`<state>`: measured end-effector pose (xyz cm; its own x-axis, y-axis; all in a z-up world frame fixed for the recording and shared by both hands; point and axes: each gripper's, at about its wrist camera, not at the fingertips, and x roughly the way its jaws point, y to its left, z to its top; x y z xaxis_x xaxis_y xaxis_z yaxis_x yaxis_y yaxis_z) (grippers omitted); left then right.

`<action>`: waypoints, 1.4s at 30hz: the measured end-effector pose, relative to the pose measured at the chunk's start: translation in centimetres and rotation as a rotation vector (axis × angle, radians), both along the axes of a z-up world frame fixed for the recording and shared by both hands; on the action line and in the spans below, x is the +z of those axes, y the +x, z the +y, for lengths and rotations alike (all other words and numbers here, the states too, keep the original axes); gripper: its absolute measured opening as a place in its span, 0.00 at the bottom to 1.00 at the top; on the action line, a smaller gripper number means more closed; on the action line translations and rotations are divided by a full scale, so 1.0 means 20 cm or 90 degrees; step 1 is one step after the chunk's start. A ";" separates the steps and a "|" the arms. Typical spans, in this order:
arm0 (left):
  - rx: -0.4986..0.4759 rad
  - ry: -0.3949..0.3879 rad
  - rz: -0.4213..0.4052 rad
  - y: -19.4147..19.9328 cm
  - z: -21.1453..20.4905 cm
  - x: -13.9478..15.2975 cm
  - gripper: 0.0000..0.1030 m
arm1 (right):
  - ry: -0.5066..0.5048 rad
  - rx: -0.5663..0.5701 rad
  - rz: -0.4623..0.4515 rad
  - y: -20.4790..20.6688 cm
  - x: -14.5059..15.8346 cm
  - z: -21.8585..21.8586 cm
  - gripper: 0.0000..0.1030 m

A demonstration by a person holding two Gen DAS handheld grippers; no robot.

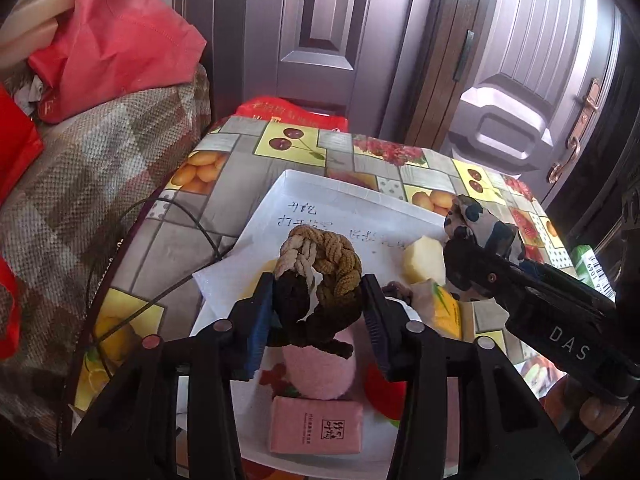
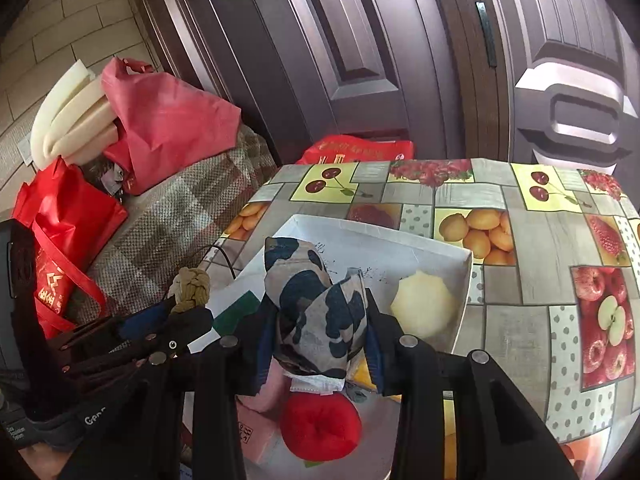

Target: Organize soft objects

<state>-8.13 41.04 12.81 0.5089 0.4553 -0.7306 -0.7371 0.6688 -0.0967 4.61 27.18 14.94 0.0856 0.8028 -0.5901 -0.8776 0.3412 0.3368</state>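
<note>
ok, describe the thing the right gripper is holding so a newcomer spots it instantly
Start at the fruit-print tablecloth, then the white tray on it. Held above the tray in the right gripper is a camouflage fabric pouch: the only blotchy navy, tan and grey item, unlike the plain yellow sponge beside it.

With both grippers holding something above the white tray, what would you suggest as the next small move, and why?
Probably lower the left gripper and release the braided scrunchie onto bare tray floor behind the pink puff. It is shut on the scrunchie above the tray, and the right gripper, shut on the patterned fabric piece, hangs beside it.
</note>
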 end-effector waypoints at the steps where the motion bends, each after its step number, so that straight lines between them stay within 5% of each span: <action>1: 0.006 0.001 0.002 0.00 0.01 -0.01 0.70 | -0.001 -0.004 0.004 0.01 -0.02 0.02 0.41; 3: 0.027 0.010 -0.003 -0.02 0.05 -0.03 0.97 | -0.001 -0.013 0.011 0.02 -0.05 0.05 0.51; 7: 0.065 0.013 -0.012 -0.10 0.09 -0.04 1.00 | -0.003 -0.040 0.020 0.07 -0.08 0.05 1.00; 15: 0.080 0.033 -0.018 -0.17 -0.04 0.07 1.00 | 0.042 -0.037 -0.021 0.01 0.03 -0.15 1.00; 22: 0.055 0.062 -0.055 -0.26 -0.34 0.27 1.00 | 0.115 -0.047 -0.119 -0.15 0.22 -0.56 1.00; 27: 0.037 0.136 -0.062 -0.29 -0.64 0.49 1.00 | 0.195 -0.086 -0.191 -0.21 0.44 -0.92 1.00; 33: 0.102 0.233 -0.036 -0.33 -0.99 0.68 1.00 | 0.215 -0.173 -0.216 -0.23 0.58 -1.26 1.00; 42: -0.029 0.138 -0.006 -0.24 -1.31 0.45 1.00 | 0.125 -0.278 -0.231 -0.21 0.41 -1.59 1.00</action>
